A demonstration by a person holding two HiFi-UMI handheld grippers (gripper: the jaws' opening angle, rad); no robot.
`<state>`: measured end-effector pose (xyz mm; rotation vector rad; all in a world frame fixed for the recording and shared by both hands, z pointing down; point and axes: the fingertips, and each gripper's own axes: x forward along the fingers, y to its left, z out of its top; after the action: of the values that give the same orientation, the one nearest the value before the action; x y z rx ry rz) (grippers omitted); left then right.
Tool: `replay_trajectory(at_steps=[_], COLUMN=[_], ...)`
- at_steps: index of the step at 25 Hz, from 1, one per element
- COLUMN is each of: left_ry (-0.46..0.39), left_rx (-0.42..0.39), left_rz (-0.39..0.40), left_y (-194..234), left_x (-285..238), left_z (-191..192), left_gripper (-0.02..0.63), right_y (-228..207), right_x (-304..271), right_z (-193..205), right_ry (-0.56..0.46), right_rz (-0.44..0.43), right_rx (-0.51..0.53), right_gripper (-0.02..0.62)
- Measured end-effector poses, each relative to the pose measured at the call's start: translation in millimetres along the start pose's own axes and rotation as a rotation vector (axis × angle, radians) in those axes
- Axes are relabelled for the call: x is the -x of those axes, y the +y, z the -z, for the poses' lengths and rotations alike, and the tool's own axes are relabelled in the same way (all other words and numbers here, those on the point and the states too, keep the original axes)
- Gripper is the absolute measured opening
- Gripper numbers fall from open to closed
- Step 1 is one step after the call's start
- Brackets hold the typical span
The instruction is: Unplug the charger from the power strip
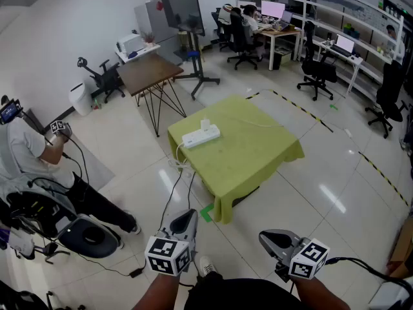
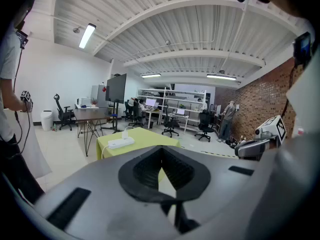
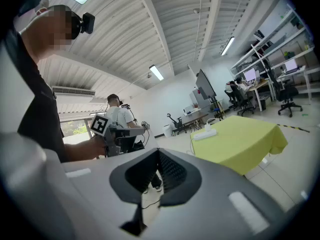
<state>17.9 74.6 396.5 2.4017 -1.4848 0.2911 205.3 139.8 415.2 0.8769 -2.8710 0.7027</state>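
Grey plastic shells form both grippers, low in the head view, each bearing a marker cube and held over the pale tiled floor (image 1: 303, 192). The left gripper (image 1: 184, 222) has its jaws closed together with nothing between them. The right gripper (image 1: 273, 239) is likewise fully closed and empty. Both point slightly downward toward the surface (image 1: 251, 163), which is well apart from them and covered in a yellow-green cloth.

A white power strip (image 1: 201, 136) lies on that surface near its left corner. The white charger (image 1: 206, 124) stands upright in the strip, still plugged in, on the side toward the far-left edge. A white cable (image 1: 179, 155) runs from the strip's left end over the edge by the left corner and down toward the floor.

At the left a seated person (image 1: 29, 157) holds another marker-cube device. Beyond the surface stands a brown table (image 1: 150, 73) on thin metal legs. Behind it is a dark screen (image 1: 182, 5) on a stand. Farther back are office chairs and desks with lit monitors.
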Motion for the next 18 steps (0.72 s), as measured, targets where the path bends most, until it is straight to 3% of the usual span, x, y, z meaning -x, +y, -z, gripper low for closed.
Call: replay_trajectory(at_steps=[18], left_ry=[0.015], left_rx=[0.014], left_rz=[-0.001], left_y=[30.0], left_x=[-11.0], left_z=[0.2], left_gripper=[0.006], right_y=[-4.0], right_x=[-32.1], right_z=[-5.9], right_ry=[0.022], right_rz=[0.007], right_rx=[-0.004], right_gripper=[0.003])
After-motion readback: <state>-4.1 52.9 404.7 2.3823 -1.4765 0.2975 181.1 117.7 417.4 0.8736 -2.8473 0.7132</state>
